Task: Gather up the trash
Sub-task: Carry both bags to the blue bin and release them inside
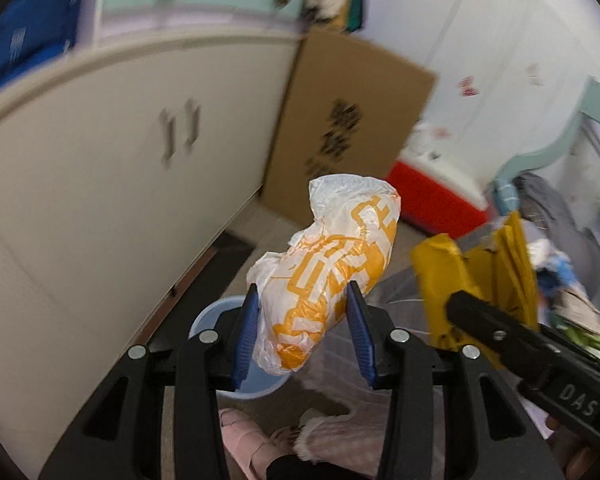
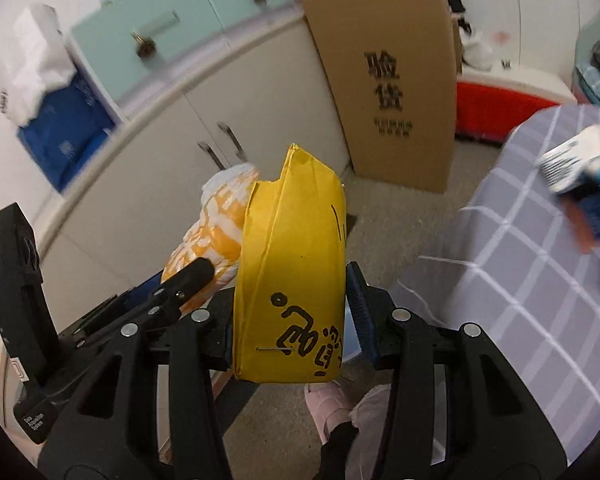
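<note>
Hand-held gripper [image 2: 292, 312] clamps yellow bag [image 2: 296, 264] beside cabinet [image 2: 172, 168].

A white plastic bag [image 1: 328, 276] printed with orange blocky shapes is seen; a yellow paper bag [image 2: 296, 280] is marked with black scribbles. Blue pads [image 1: 246, 334] are carried on black claws; a grey cloth [image 2: 532, 280] is checked white.

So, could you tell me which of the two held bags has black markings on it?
The yellow paper bag in the right gripper; the left gripper holds a white plastic bag printed orange.
</note>
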A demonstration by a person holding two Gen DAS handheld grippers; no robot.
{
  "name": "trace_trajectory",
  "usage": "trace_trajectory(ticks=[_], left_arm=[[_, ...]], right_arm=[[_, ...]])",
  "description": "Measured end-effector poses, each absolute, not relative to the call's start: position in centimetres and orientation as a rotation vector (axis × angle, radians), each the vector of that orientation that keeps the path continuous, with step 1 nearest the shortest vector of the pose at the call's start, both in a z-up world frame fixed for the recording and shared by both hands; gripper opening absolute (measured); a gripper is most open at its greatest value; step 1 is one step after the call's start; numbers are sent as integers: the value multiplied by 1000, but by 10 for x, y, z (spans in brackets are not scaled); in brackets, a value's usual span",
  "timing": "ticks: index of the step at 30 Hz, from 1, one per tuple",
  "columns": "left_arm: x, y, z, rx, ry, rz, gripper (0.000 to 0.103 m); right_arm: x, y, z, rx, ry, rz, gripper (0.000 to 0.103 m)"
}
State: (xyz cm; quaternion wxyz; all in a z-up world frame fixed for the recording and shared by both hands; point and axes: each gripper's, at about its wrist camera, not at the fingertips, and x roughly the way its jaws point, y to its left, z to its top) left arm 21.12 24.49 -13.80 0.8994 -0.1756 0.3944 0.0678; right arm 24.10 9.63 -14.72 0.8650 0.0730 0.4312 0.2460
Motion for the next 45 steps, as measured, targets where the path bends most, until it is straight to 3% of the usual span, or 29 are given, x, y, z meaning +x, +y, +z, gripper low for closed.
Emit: trace_trajectory(ticks=[3,5,6,11,29,32,34,45], left_arm=[[233,266,-162,-395,859,174,45],[247,274,-175,-407,889,193,63],[253,278,-181,-411,900,203,67],[262,289,-202,-447,954,251,76],[226,333,-187,-509,846,390,80],[223,342,-183,-517,830,430,80],[220,349,-180,-520,816,466,80],[206,340,-157,-522,778,444,80]], right_arm=[[254,113,-164,141,931,499,45],[263,121,-173,135,947,485,45],[267,124,-176,131,952,478,45],[278,142,-187,131,991,480,46],[287,173,-195,114,998,515,48],[292,184,-195,128,986,547,56],[295,191,-194,132,955,575,84],[280,172,-174,128,903,474,84]])
